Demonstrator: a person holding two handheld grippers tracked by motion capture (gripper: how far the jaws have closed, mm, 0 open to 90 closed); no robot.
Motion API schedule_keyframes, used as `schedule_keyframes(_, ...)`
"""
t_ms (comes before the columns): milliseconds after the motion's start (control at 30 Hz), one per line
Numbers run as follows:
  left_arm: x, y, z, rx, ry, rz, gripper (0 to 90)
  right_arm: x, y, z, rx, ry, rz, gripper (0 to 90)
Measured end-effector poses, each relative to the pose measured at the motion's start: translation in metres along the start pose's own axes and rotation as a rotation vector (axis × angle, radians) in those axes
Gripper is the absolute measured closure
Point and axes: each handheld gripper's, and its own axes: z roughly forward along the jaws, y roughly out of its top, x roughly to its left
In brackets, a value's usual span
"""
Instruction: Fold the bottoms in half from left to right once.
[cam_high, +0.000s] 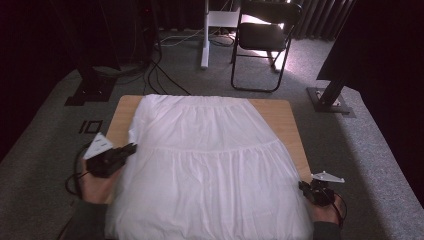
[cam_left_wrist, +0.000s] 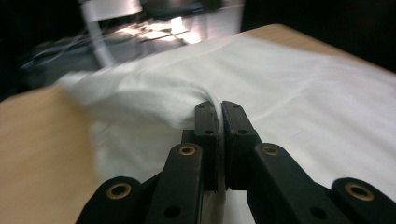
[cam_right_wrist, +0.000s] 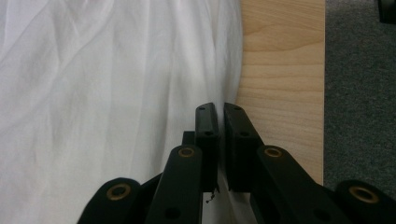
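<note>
High view: we see white skirt (cam_high: 210, 165) spread over desk (cam_high: 287, 117). Left tool (cam_high: 131, 148) clamped on lifted left edge. Right tool (cam_high: 302, 186) clamped on right hem.

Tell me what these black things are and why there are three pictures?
A person sits at a wooden table and holds a pair of black tongs in each hand. One picture looks down from above. The other two come from little cameras riding on the tongs, looking along their black jaws. A big white skirt lies spread over the table. The left tongs are squeezed shut on the skirt's left edge, lifting a fold of it; you see this close up in the left gripper view. The right tongs are shut on the skirt's right edge near the table's side, as the right gripper view shows.
</note>
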Motion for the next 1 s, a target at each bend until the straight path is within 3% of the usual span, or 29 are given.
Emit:
schedule_keyframes(100, -0.038, 0.030, 0.032, -0.046, -0.155, 0.059, 86.8, 0.001, 0.000, 0.000, -0.001, -0.002, -0.002, 85.0)
schedule_keyframes(167, -0.059, 0.042, 0.052, -0.077, -0.271, 0.058, 86.8, 0.002, 0.000, 0.000, 0.001, -0.005, -0.004, 85.1)
schedule_keyframes(200, -0.075, 0.048, 0.066, -0.093, -0.355, 0.045, 86.9, 0.002, 0.000, 0.001, 0.000, -0.006, -0.005, 85.2)
schedule_keyframes(233, -0.084, 0.050, 0.075, -0.097, -0.395, 0.045, 86.9, 0.002, 0.000, 0.001, 0.001, -0.006, -0.005, 85.3)
schedule_keyframes(333, -0.131, 0.049, 0.111, -0.050, -0.508, 0.091, 86.9, 0.002, 0.000, 0.001, 0.000, -0.006, -0.005, 85.3)
schedule_keyframes(367, -0.131, 0.049, 0.111, -0.050, -0.508, 0.091, 86.9, 0.002, 0.000, 0.001, 0.000, -0.006, -0.005, 85.3)
schedule_keyframes(400, -0.155, 0.042, 0.131, 0.002, -0.536, 0.141, 86.9, 0.002, 0.000, 0.001, 0.000, -0.006, -0.005, 85.3)
schedule_keyframes(467, -0.170, 0.036, 0.150, 0.056, -0.528, 0.183, 86.7, 0.003, 0.001, 0.001, 0.006, -0.011, -0.010, 85.2)
schedule_keyframes(533, -0.173, 0.029, 0.166, 0.075, -0.550, 0.151, 86.3, 0.005, 0.003, 0.001, 0.014, -0.022, -0.017, 81.9)
schedule_keyframes(600, -0.168, 0.024, 0.174, 0.083, -0.556, 0.107, 76.7, 0.010, 0.005, 0.001, 0.027, -0.056, -0.035, 67.9)
schedule_keyframes(667, -0.160, 0.020, 0.173, 0.079, -0.518, 0.096, 62.8, 0.019, 0.011, -0.002, 0.007, -0.092, -0.043, 57.0)
schedule_keyframes(767, -0.144, 0.018, 0.161, 0.073, -0.473, 0.084, 58.1, 0.037, 0.024, -0.013, -0.048, -0.114, -0.084, 49.6)
schedule_keyframes(800, -0.136, 0.016, 0.153, 0.071, -0.428, 0.096, 56.4, 0.042, 0.028, -0.015, -0.063, -0.104, -0.092, 49.3)
schedule_keyframes(1000, -0.097, -0.001, 0.113, 0.085, -0.234, 0.102, 50.7, 0.091, 0.057, -0.019, -0.143, 0.134, -0.136, 50.1)
